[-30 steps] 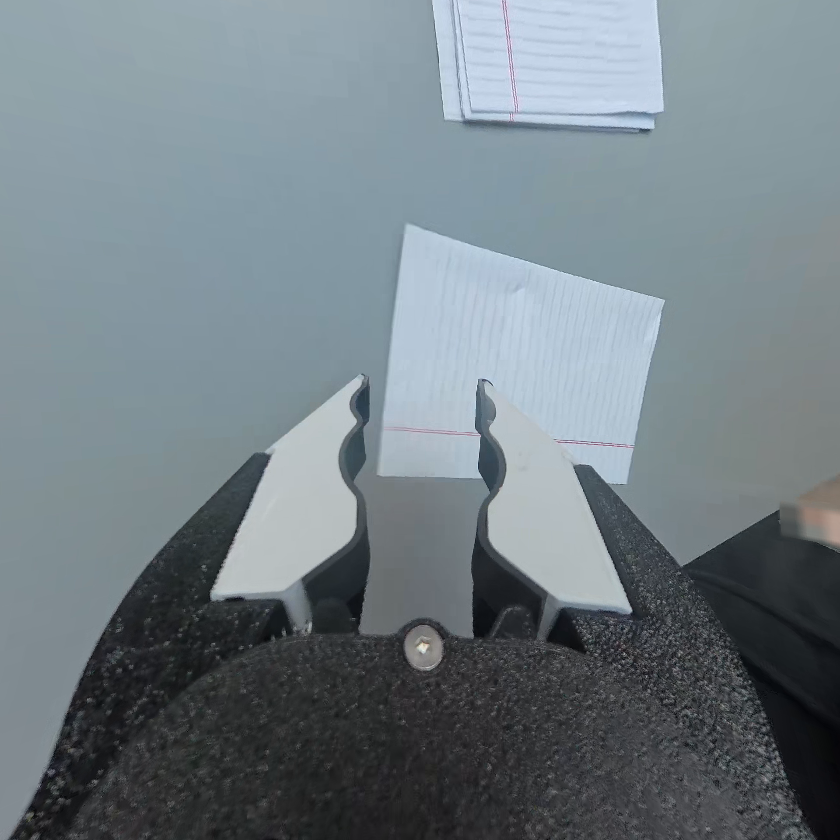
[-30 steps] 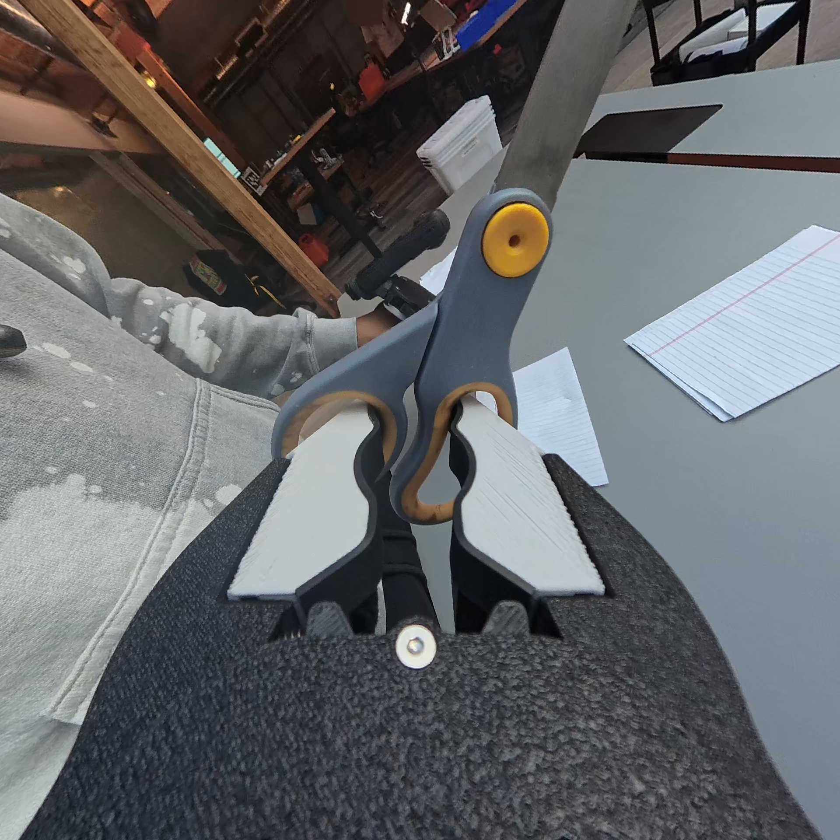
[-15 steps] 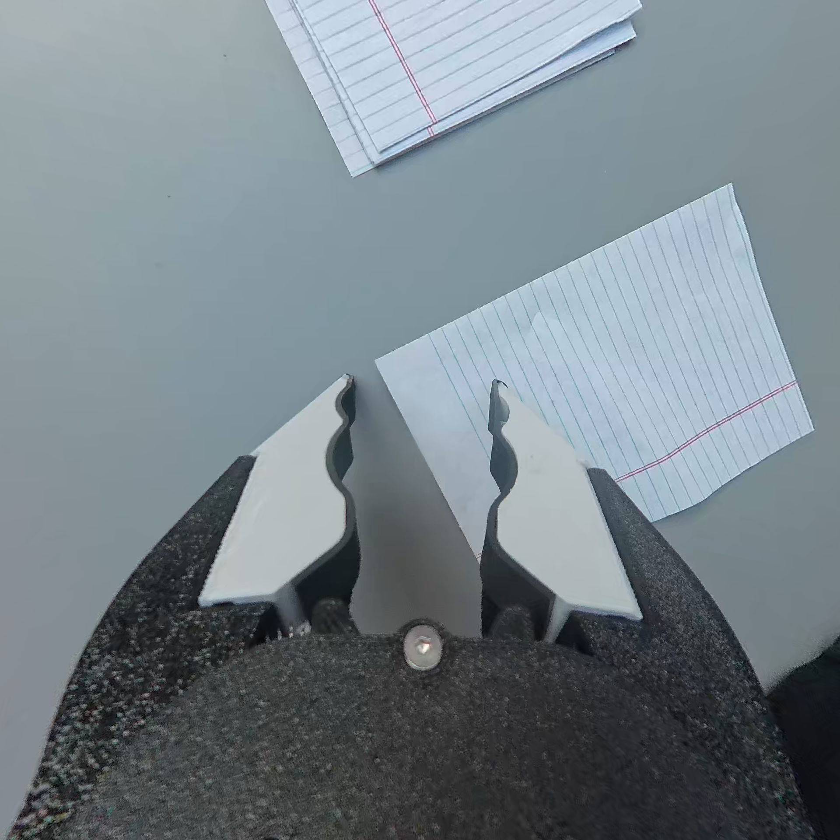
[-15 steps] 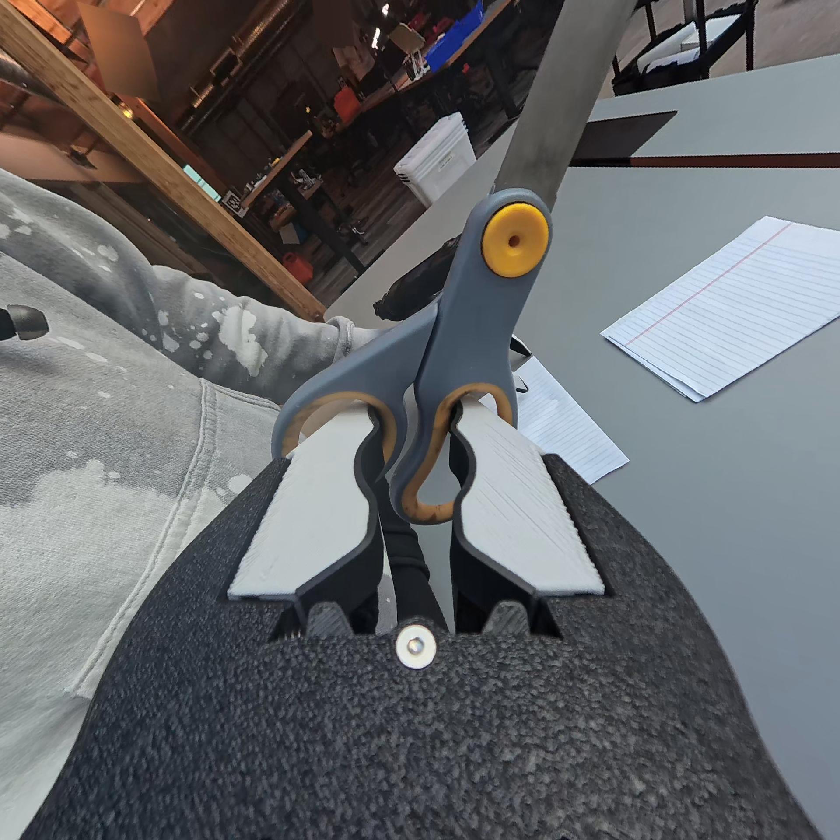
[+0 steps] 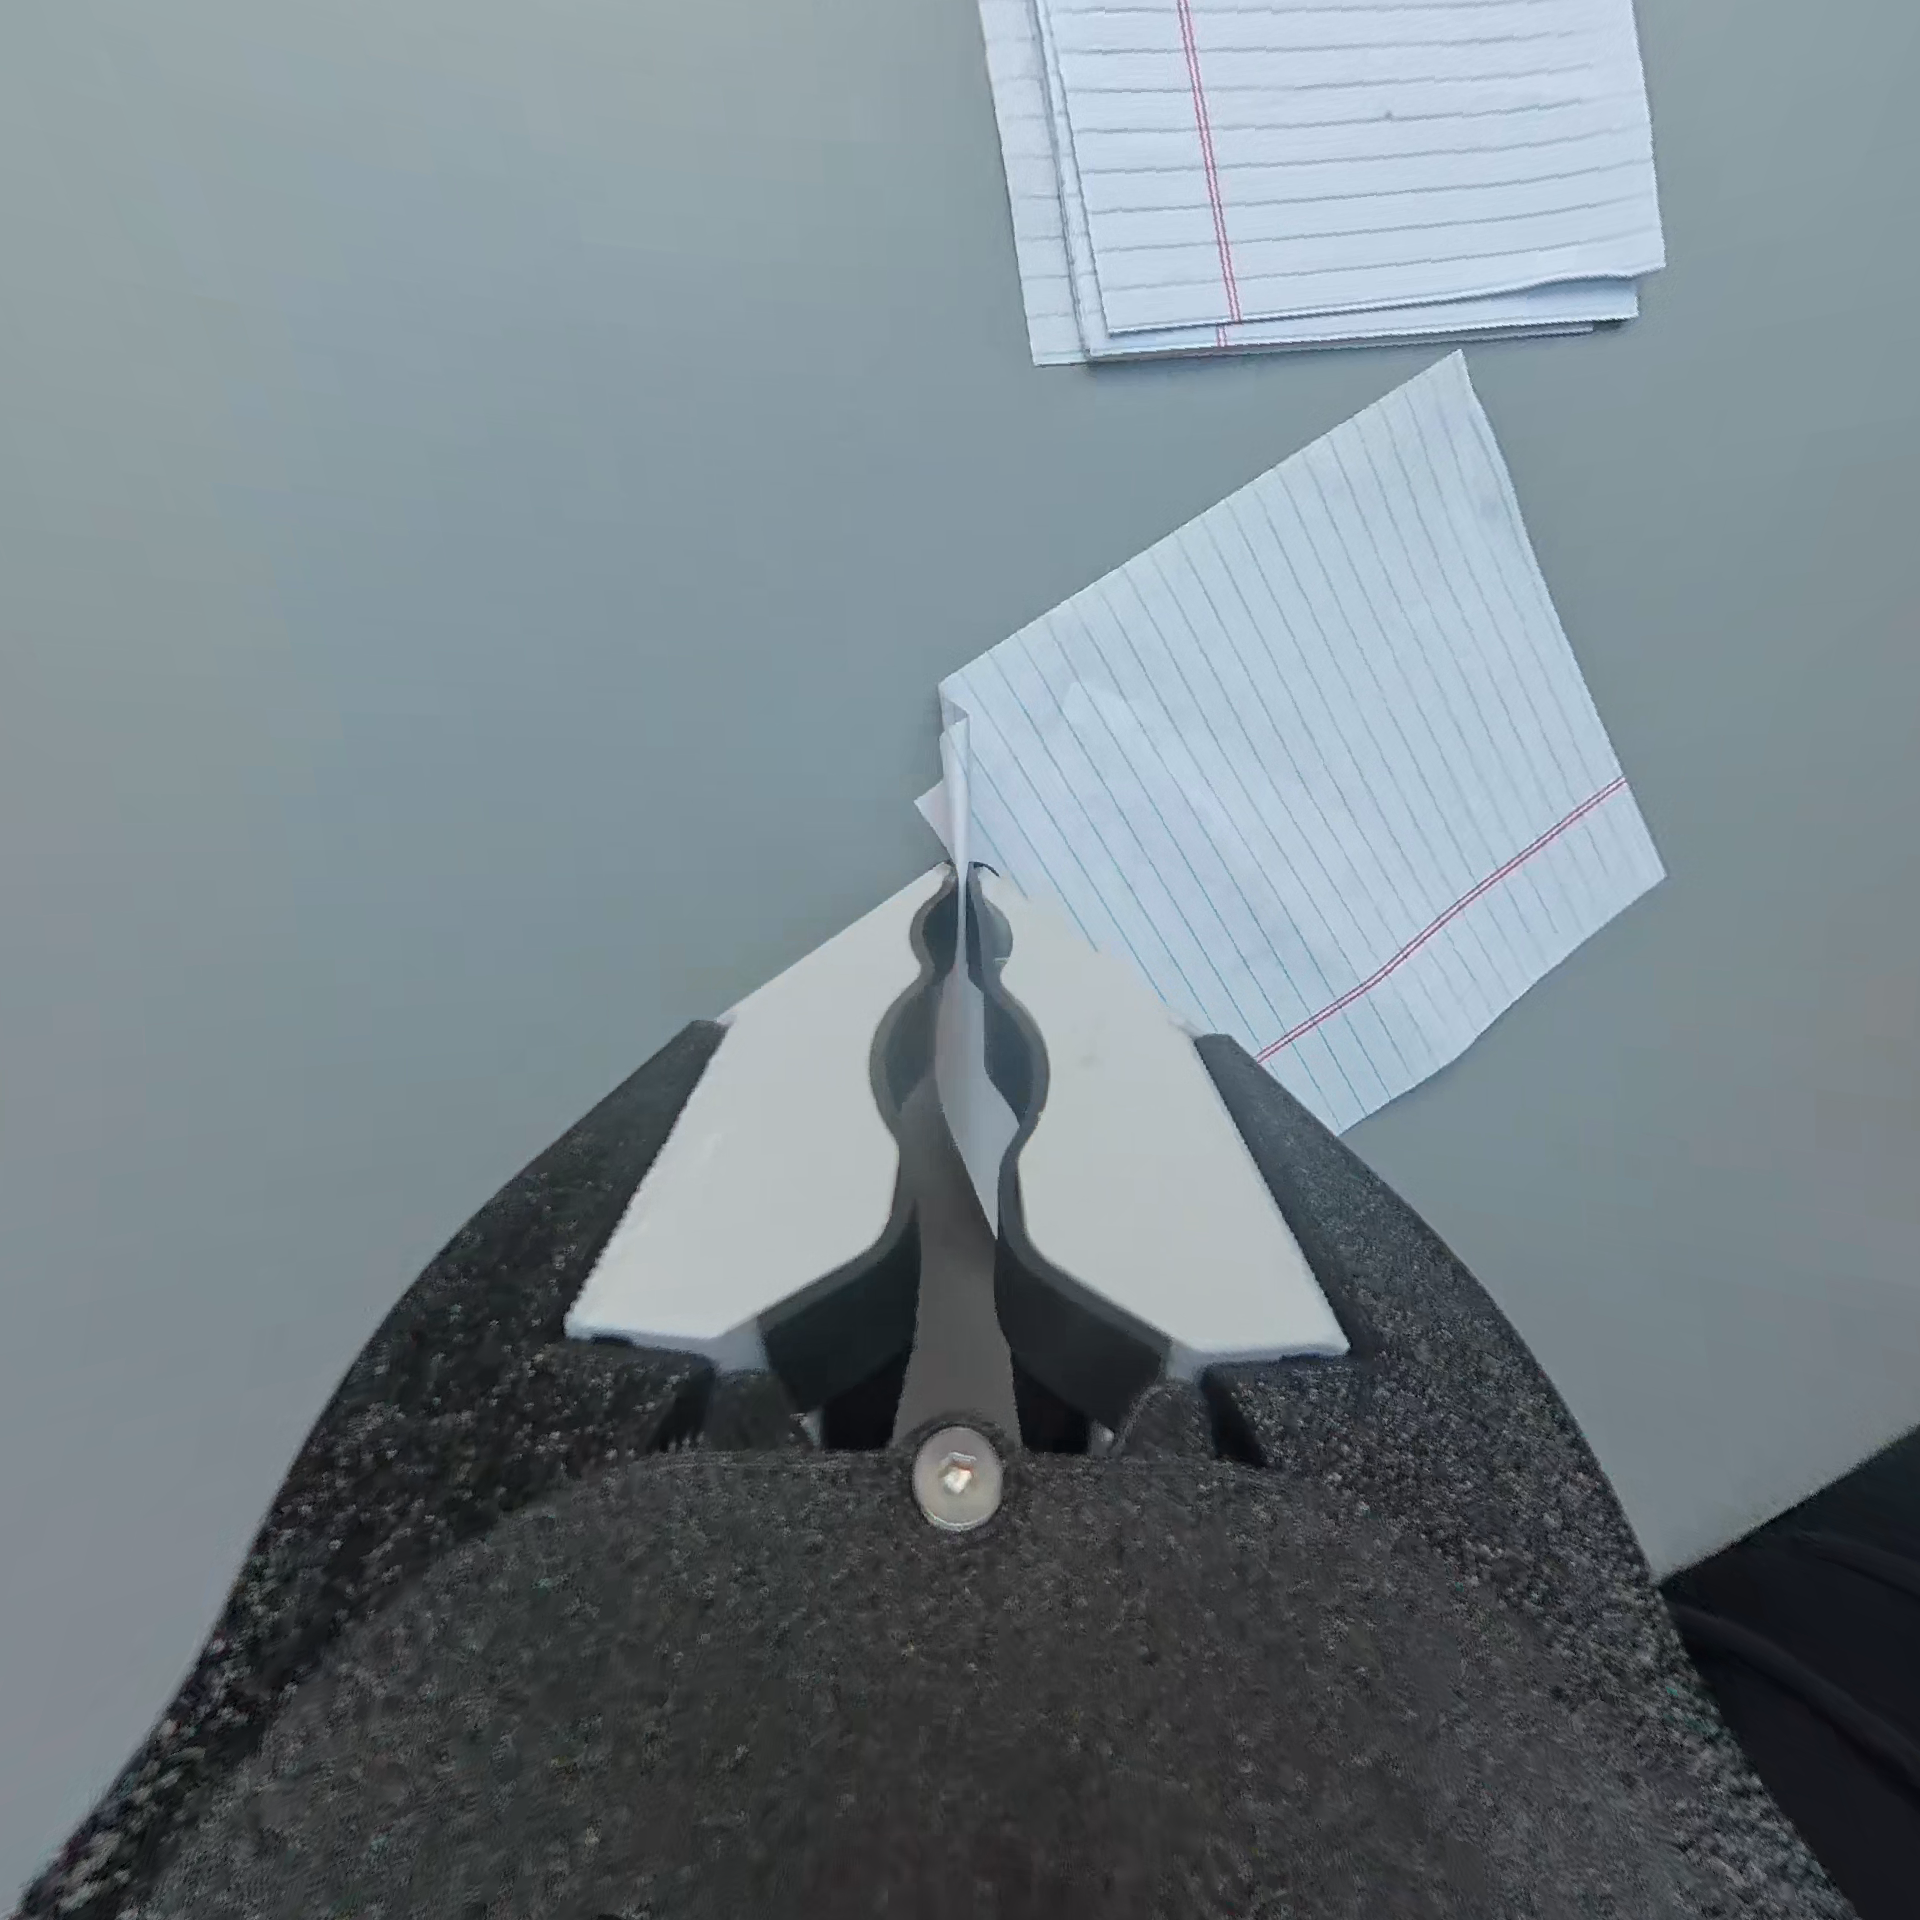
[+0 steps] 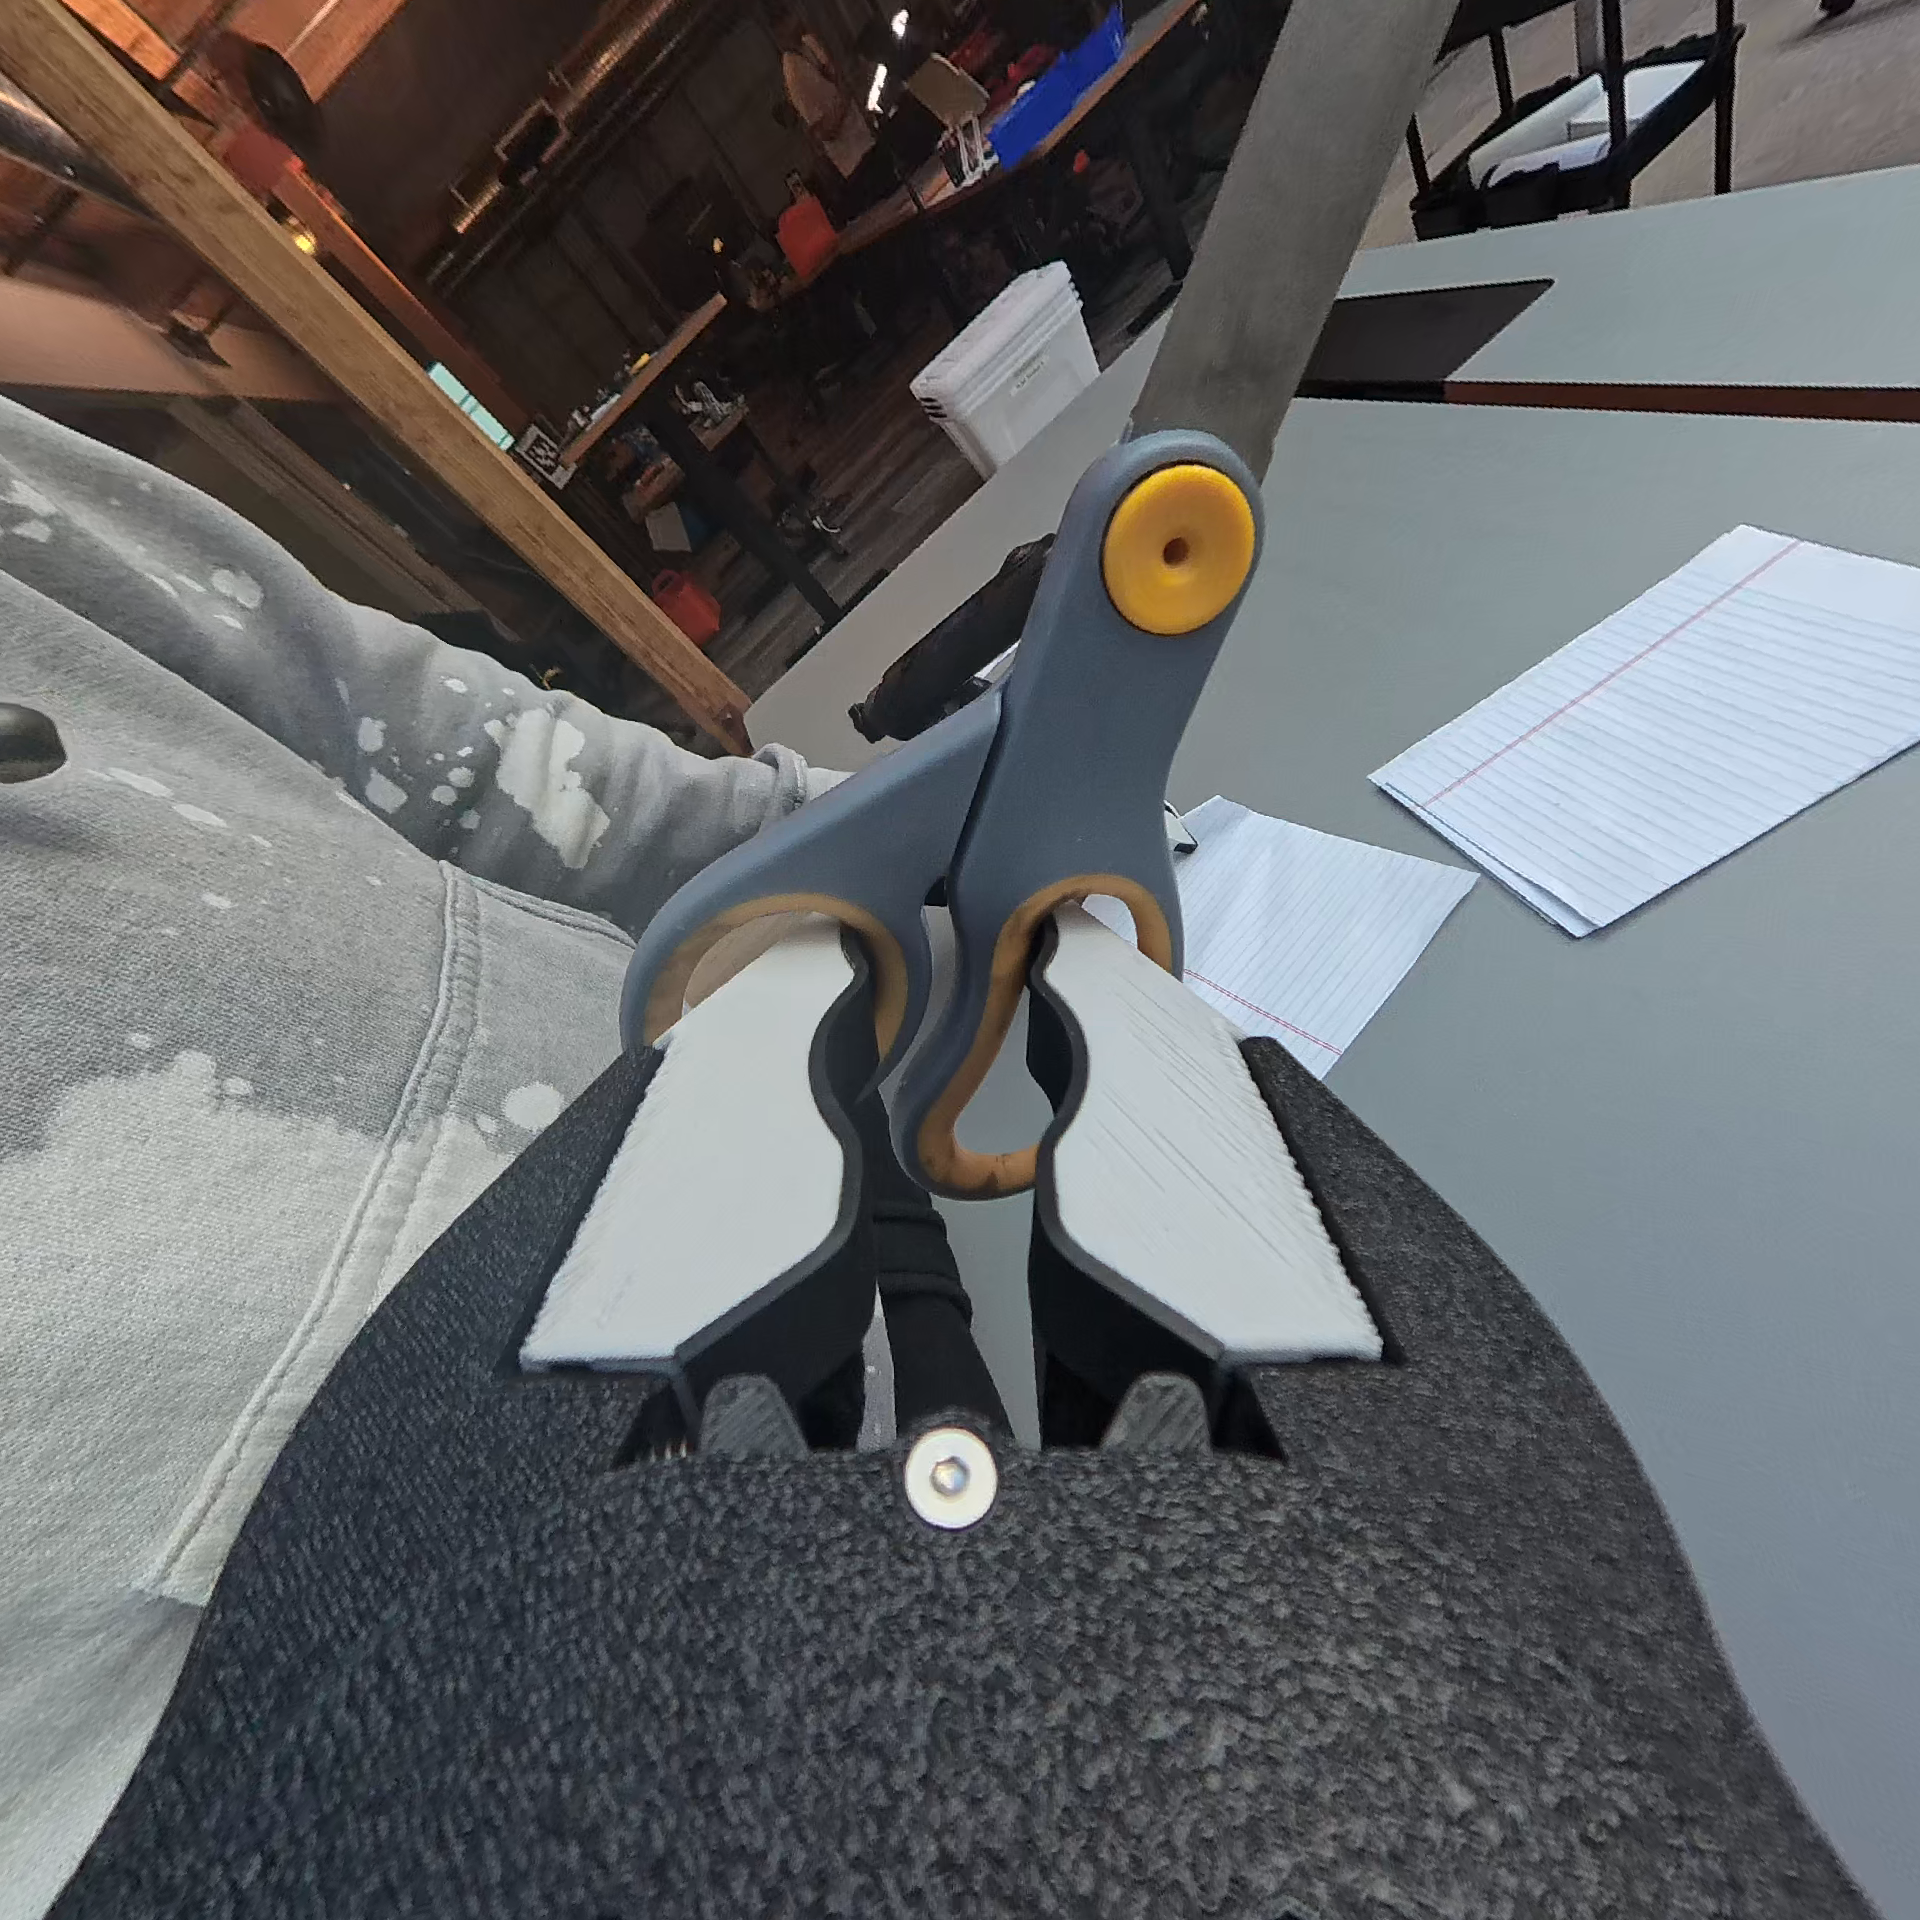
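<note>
My left gripper (image 5: 966,873) is shut on the near left edge of a loose lined sheet (image 5: 1299,810), which lies on the grey table (image 5: 416,520). The pinched edge is crumpled up between the fingers. My right gripper (image 6: 935,925) holds grey and orange scissors (image 6: 1060,779), with its fingers pushed through the two handle loops. The blades (image 6: 1278,239) are together and point up and away. The loose sheet also shows in the right wrist view (image 6: 1309,914), just beyond the scissors. The left gripper shows there as a dark shape (image 6: 956,644) behind the scissors.
A stack of lined sheets (image 5: 1340,177) lies beyond the loose sheet and shows in the right wrist view (image 6: 1683,727) too. A person's grey sleeve (image 6: 416,727) fills the left. A dark slot (image 6: 1434,322) crosses the far table. A black object (image 5: 1829,1621) sits at lower right.
My left gripper has closed from open onto the edge of the loose sheet, lifting and crumpling that edge. The right gripper still holds the scissors, almost unmoved.
</note>
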### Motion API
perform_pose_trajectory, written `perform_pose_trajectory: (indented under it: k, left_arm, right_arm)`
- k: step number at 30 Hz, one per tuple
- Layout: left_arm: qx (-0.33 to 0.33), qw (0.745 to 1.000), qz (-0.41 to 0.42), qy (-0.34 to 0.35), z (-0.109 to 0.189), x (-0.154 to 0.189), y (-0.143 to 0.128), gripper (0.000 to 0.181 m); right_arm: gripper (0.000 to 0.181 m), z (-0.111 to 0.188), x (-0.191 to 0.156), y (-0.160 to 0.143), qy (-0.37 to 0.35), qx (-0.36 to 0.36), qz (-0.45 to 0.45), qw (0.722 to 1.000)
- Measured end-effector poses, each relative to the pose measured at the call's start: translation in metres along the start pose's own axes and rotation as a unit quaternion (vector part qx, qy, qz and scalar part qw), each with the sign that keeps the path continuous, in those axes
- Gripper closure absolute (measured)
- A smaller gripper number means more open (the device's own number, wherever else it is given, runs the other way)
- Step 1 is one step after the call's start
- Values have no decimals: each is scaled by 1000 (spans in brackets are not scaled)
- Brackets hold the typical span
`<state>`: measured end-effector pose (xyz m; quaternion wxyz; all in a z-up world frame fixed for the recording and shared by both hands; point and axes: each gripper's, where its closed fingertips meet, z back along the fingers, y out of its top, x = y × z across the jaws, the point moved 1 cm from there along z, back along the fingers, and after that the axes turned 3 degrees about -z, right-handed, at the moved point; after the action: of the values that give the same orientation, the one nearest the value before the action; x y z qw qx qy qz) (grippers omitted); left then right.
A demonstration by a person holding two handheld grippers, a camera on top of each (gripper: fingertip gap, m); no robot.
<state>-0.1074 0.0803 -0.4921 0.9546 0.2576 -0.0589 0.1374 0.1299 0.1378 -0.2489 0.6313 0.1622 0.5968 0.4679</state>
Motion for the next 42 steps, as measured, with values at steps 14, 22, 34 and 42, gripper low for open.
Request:
perform_pose_trajectory:
  k: [14,22,34,42]
  left_arm:
    - [126,958,169,-196,73,26,51,181]
    - [209,941,53,-261,173,52,132,181]
    - [250,906,-223,-258,363,101,232,181]
    - [287,845,-366,-265,499,158,290,181]
  right_arm:
    - [159,-4,-12,-8,11,2,6,1000]
    - [159,-16,-29,7,38,11,45,998]
    - [159,-52,-83,44,130,45,117,984]
    - [157,-69,-136,82,211,66,180,958]
